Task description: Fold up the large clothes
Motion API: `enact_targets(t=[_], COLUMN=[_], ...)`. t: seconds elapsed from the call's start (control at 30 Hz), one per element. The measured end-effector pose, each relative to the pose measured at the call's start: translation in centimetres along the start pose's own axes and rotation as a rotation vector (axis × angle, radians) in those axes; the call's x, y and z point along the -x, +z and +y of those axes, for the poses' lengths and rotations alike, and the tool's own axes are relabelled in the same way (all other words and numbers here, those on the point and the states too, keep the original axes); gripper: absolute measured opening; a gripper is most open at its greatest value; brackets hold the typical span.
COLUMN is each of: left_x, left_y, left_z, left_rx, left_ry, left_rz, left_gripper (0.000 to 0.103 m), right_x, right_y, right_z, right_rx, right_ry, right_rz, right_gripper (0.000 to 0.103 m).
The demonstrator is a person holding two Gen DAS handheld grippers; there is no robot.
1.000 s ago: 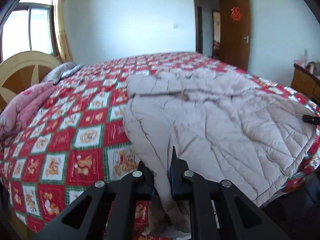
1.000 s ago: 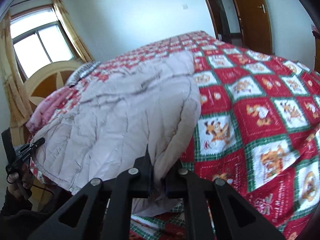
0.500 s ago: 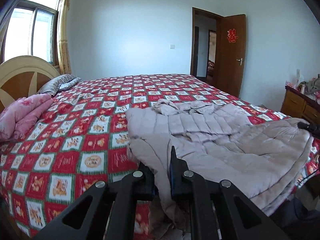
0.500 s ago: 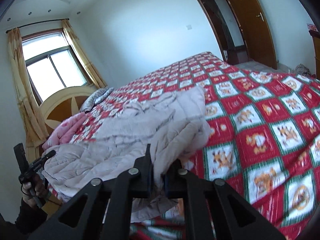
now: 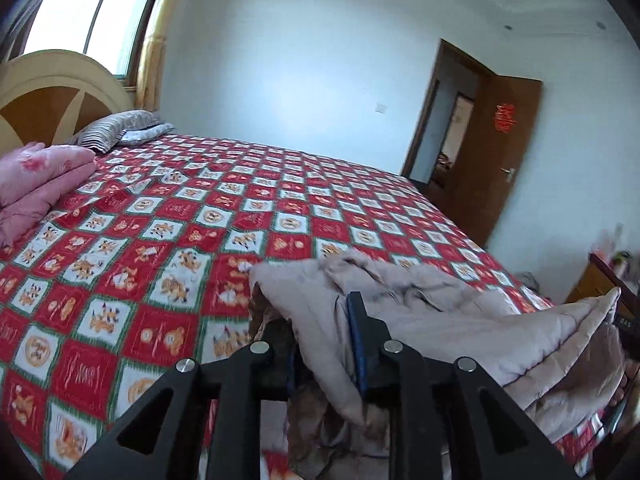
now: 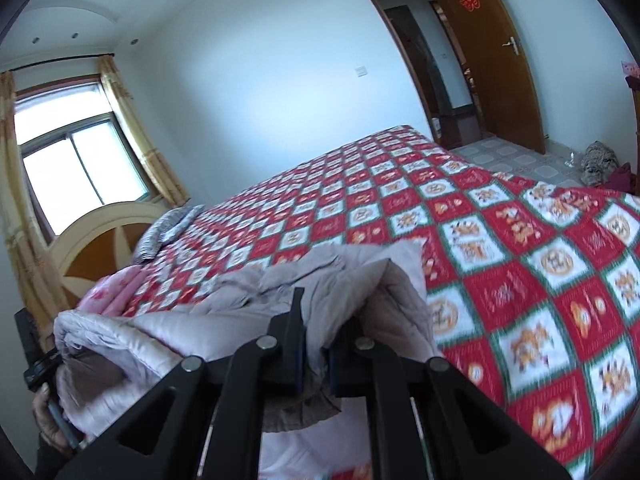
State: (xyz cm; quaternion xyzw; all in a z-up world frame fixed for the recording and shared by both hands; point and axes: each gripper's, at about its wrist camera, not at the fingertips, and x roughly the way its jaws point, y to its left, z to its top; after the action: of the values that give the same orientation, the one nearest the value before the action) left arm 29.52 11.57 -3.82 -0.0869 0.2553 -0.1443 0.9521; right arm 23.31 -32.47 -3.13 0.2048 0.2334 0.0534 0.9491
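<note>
A beige quilted coat lies bunched at the near edge of the bed, on a red, white and green patterned bedspread. My left gripper holds one corner of the coat's hem raised. Its jaws are opening, and thick folded fabric fills the gap between them. My right gripper is shut on the other corner of the coat, also raised. The coat sags between the two grippers. In the right wrist view the left gripper shows at the far left with a hand on it.
A folded pink quilt and a striped pillow lie by the wooden headboard. A brown door stands open at the far right. A wooden dresser stands right of the bed. The bedspread stretches beyond the coat.
Both grippers have risen with the coat's hem. The coat, spread flat a second ago, is now bunched and doubled near the bed's edge. The left jaws stand wider apart.
</note>
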Motion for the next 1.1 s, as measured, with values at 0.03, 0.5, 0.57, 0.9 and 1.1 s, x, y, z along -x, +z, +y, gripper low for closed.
enact_targets(t=[0.03,0.5,0.57,0.9,1.1], left_x=[-0.8,-20.7,-20.7,-19.9,-17.9], left_y=[0.4,1.4,2.0,4.6,6.0], left_z=[-0.2,1.8,2.9,1.4,1.1], left_rx=[-0.011,0.041,0.072,0.097,0.078], left_ry=[0.028,0.196,0.135,0.158,0.257], left_rz=[-0.003,0.276,0.274,0.131,-0.024], left_gripper=[0.023,0.026,0.027,0.057,0.102], right_x=[-1.0,-16.6,-18.3,-22.9,-23.5], right_y=[0.5,3.2,3.0,2.8,2.8], right_z=[-0.2,-3.4,-4.1,-5.4,-5.4], right_rx=[-0.001,-0.008,0.001,-0.006,0.004], right_ry=[-0.018,-0.247,-0.262,-0.279,-0.271], right_rz=[0.002,0.143,0.178,0.303,0.317], right_gripper=[0.010,0.010,0.010,0.013,0.017])
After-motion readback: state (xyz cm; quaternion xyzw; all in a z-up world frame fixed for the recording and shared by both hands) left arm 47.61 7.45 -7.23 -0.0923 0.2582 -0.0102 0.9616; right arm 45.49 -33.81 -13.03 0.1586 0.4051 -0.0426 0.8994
